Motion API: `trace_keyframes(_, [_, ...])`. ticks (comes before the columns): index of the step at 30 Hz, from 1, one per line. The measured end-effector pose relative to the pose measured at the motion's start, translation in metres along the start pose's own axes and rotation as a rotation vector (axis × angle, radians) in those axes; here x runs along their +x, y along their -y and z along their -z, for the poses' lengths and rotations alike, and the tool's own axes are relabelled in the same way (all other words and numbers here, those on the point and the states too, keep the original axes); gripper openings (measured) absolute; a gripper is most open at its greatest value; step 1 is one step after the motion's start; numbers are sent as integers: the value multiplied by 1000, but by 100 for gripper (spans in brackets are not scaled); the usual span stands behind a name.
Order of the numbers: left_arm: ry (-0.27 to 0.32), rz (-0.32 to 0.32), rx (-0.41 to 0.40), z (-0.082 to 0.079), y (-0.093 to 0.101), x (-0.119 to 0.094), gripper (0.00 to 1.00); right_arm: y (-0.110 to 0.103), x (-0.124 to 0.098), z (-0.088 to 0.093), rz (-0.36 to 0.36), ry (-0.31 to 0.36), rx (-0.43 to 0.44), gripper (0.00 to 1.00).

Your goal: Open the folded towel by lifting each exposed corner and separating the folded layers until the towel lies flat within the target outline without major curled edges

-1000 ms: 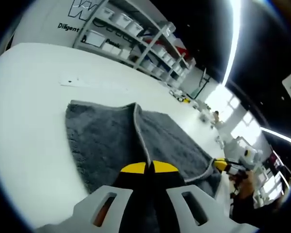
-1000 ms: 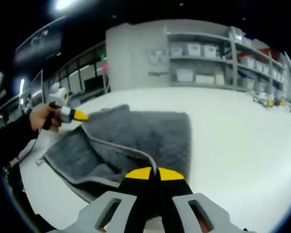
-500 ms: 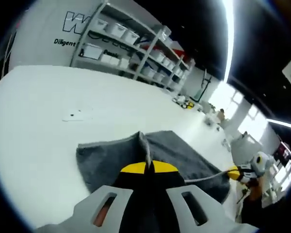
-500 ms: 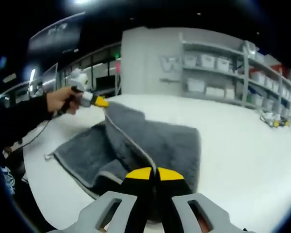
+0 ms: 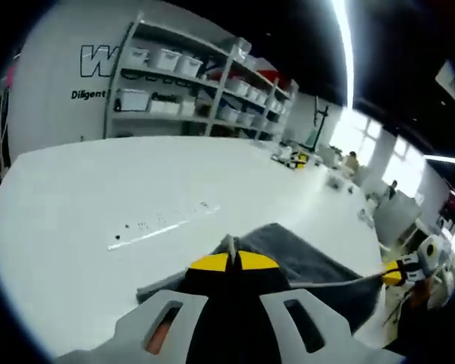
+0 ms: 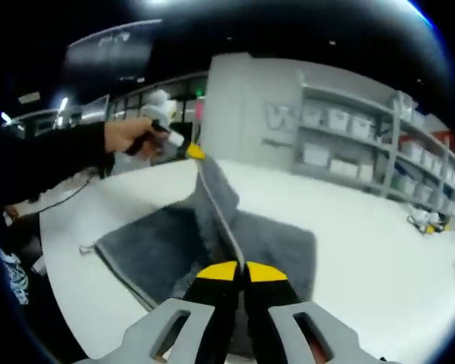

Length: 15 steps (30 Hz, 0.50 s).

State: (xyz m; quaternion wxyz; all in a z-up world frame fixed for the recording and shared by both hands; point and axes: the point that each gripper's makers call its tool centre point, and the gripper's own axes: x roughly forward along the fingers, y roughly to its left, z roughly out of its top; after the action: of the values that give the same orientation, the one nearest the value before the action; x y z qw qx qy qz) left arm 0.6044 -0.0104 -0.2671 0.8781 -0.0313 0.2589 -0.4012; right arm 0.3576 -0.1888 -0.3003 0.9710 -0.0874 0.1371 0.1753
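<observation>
At lower centre of both views, each yellow-tipped gripper, left (image 5: 233, 262) and right (image 6: 237, 271), pinches the grey terry towel's (image 6: 167, 246) pale hem above the white table (image 6: 364, 250).

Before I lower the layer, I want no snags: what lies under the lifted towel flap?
Under the raised flap, held taut between both tools, lies the towel's lower layer flat on the white table. Anything directly beneath that layer is covered.

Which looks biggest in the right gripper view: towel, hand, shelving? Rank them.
1. Towel.
2. Shelving, though it stands far off, so its real size is unsure.
3. Hand holding the left gripper.
</observation>
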Motion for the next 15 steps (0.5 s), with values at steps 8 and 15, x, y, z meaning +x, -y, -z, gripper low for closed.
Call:
trace_keyframes(8, [-18,-32,60,-29,-6,10,1,-12,-3,-37,-32,63,-42,0])
trace_keyframes(15, [-74,-37,141,-38,5,28,1,-27,-9,-53,-59,100,-68,0])
